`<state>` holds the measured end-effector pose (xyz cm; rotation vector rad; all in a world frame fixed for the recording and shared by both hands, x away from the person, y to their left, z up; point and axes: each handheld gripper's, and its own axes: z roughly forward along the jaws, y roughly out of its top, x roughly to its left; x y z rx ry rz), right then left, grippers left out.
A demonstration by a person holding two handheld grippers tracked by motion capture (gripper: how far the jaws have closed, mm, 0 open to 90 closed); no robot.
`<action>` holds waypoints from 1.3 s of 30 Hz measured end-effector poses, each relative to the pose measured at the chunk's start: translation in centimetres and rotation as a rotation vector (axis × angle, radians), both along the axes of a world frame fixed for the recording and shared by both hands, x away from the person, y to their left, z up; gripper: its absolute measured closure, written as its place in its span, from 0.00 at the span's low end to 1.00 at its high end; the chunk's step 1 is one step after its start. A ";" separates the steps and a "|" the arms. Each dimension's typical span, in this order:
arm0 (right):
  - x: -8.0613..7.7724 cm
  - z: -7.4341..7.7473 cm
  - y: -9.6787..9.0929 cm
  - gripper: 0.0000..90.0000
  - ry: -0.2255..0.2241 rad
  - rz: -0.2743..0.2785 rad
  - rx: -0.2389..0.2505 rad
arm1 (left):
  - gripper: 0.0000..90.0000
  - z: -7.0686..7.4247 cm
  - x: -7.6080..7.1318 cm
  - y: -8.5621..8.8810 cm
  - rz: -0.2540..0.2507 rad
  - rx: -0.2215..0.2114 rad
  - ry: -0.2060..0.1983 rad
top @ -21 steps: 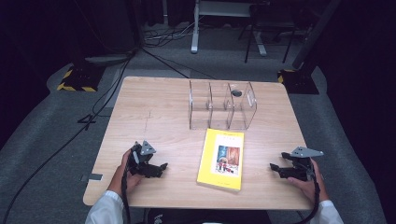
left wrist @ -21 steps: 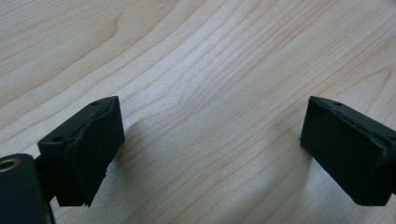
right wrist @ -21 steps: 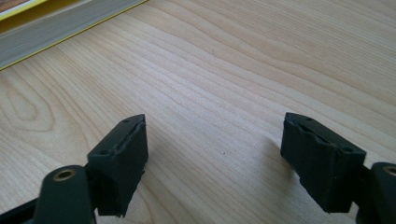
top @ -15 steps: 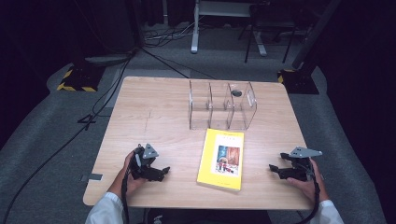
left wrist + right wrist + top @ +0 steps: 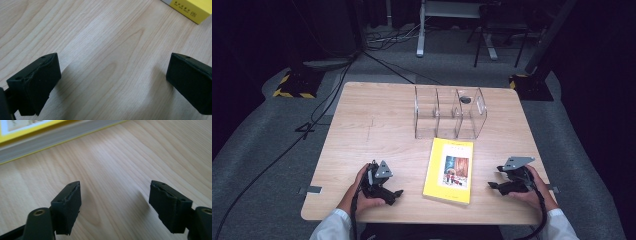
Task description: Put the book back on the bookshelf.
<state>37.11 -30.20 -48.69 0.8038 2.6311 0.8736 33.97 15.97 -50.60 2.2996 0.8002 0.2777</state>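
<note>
Yellow book (image 5: 449,170) between left tongs (image 5: 396,194), right tongs (image 5: 493,185) (both agape, empty).

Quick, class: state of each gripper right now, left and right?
Left gripper: open, holding nothing, over bare table.
Right gripper: open, holding nothing, near the yellow book.

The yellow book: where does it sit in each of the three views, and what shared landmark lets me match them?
High view: the yellow book lies flat at the table's near centre, between the two grippers, in front of the clear divider box.
Left gripper view: one yellow corner at the top right.
Right gripper view: its cover and page edge along the top left.
Shared landmark: the light wood table.
</note>
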 end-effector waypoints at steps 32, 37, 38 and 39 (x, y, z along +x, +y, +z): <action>-0.4 0.5 7.0 0.28 0.106 0.278 -0.070 | 0.00 0.0 -0.5 -1.4 -0.026 0.002 0.000; -0.4 0.4 6.3 0.31 0.111 0.269 0.007 | 0.01 0.0 -0.7 -1.7 -0.023 0.004 0.000; -0.3 0.4 6.1 0.31 0.116 0.266 0.029 | 0.01 0.0 -0.8 -1.9 -0.029 0.004 -0.002; -0.3 0.5 6.0 0.32 0.118 0.265 0.045 | 0.01 0.1 -0.9 -2.1 -0.036 0.004 0.002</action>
